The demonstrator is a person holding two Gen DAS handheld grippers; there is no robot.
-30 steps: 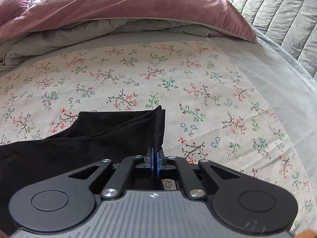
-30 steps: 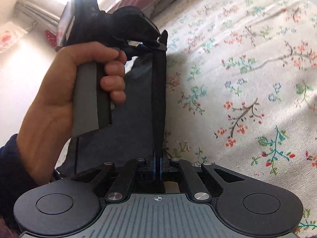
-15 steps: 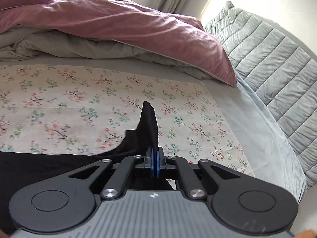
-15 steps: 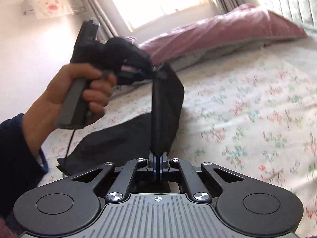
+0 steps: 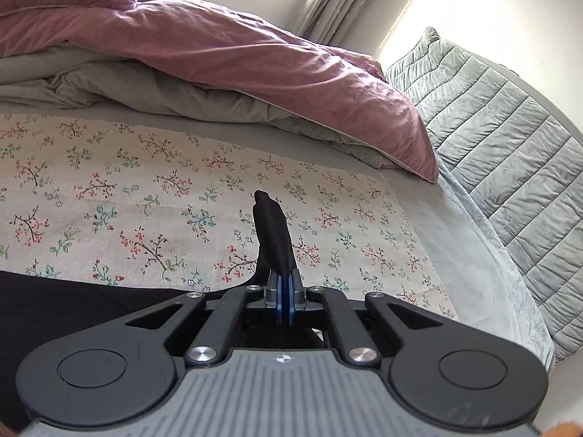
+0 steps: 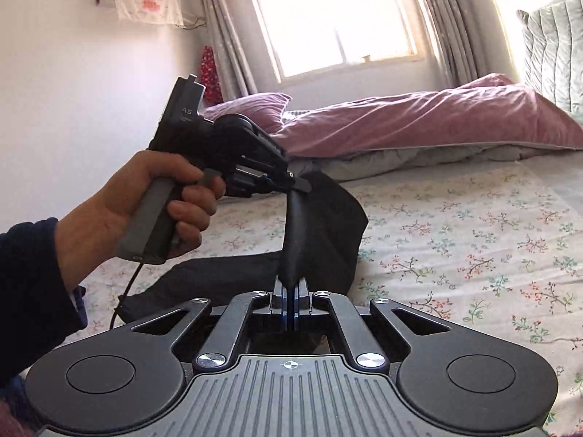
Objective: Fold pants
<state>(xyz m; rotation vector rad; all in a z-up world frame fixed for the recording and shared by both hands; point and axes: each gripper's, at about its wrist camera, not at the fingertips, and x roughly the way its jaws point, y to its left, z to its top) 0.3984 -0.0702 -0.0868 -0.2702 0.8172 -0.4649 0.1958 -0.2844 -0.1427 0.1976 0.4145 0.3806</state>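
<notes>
Black pants (image 6: 328, 233) are lifted at one end above the floral sheet (image 6: 473, 240); the rest trails on the bed (image 6: 218, 276). My right gripper (image 6: 290, 300) is shut on a pinched edge of the pants. My left gripper (image 6: 297, 185), seen in the right wrist view in a person's hand, is shut on the same edge higher up, so a taut band of cloth runs between the two. In the left wrist view my left gripper (image 5: 284, 291) is shut on a fold of the pants (image 5: 271, 229) that sticks up past the fingers.
A pink duvet (image 5: 226, 47) over a grey one (image 5: 153, 91) is heaped along the far side of the bed. A grey quilted headboard (image 5: 510, 138) lies to the right. A window with curtains (image 6: 335, 18) is behind the bed.
Both grippers have risen and tilted up, lifting the pinched edge of the pants off the sheet. Both stay shut on the cloth.
</notes>
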